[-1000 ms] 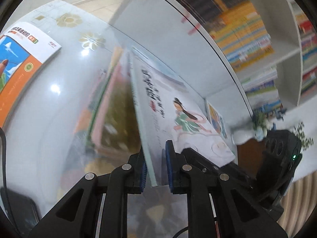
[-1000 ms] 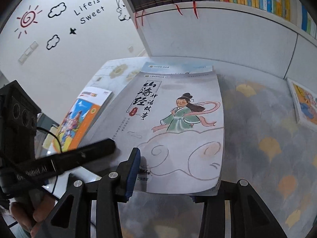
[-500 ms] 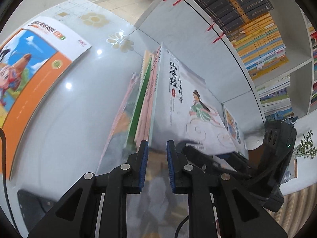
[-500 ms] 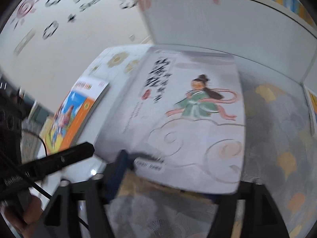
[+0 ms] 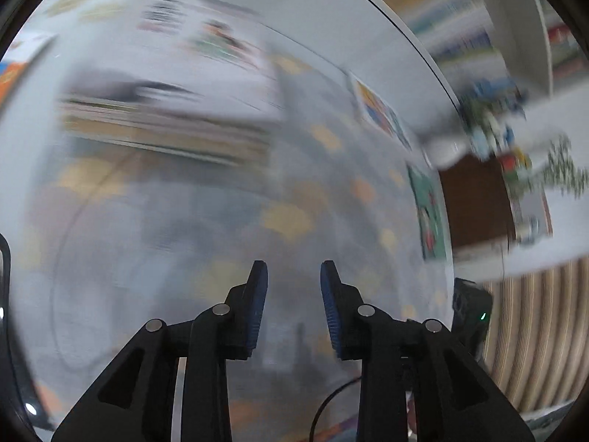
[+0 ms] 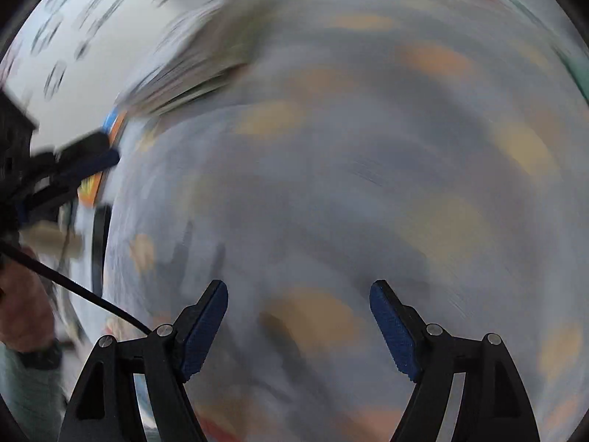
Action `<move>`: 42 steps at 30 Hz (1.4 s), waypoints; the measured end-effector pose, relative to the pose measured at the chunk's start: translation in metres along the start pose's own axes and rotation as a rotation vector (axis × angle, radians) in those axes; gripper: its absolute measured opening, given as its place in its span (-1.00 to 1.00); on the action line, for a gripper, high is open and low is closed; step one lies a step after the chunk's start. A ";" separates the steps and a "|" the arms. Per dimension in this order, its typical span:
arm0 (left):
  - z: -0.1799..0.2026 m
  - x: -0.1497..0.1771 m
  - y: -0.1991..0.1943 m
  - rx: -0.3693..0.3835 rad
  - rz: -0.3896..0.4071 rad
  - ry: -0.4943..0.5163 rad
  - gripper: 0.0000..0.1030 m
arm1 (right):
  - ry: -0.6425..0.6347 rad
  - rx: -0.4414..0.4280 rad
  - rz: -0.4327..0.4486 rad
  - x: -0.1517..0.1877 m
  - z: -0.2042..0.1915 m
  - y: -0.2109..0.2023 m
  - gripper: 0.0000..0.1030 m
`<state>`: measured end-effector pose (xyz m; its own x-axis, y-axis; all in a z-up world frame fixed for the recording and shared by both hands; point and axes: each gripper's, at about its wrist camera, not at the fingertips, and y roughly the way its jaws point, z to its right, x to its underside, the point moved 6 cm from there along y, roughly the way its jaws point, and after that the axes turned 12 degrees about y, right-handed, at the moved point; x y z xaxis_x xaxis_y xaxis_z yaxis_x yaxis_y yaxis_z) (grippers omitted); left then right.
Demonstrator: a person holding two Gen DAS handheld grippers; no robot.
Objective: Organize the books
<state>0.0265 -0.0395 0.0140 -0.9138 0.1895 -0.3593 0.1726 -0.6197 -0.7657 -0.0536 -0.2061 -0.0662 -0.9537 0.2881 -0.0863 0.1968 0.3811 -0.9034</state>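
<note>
Your left hand-held gripper (image 5: 291, 276) sits nearest in its own view with its blue-padded fingers (image 5: 257, 302) spread apart and nothing between them, only the glossy surface (image 5: 294, 221) with pale orange patches below. Your right hand-held gripper (image 6: 299, 294) is spread wider still, its fingers also holding nothing above the same patterned surface (image 6: 331, 184).

Both views are heavily blurred, so fine detail is lost. Beyond your left fingers, on the left side of the surface, the stack of books (image 5: 165, 125) lies flat with its page edges toward you; the top cover is pale with a small green figure, though its lettering cannot be read. In the right wrist view the same stack (image 6: 191, 73) shows as a smear at the far left, and your left hand-held gripper (image 6: 92, 154) reaches in from the left edge just near of it.

To the right in the left wrist view, a green-covered book (image 5: 429, 213) lies near the surface's right rim, and farther along that rim lies another book with a blue and orange cover (image 5: 379, 110). At the far left edge, part of an orange book (image 5: 14, 70) is visible. Farthest off on the right stands a bookshelf (image 5: 515, 37) with rows of coloured spines.
</note>
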 end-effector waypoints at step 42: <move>0.243 -0.100 0.280 0.062 -0.153 0.121 -0.50 | 0.281 -0.049 0.379 -0.215 0.345 -0.157 0.01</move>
<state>0.0766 -0.4169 -0.0351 -0.8762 0.3728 -0.3055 0.0087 -0.6216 -0.7833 0.0427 -0.6307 -0.0505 -0.7153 0.6391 -0.2828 0.5359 0.2419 -0.8089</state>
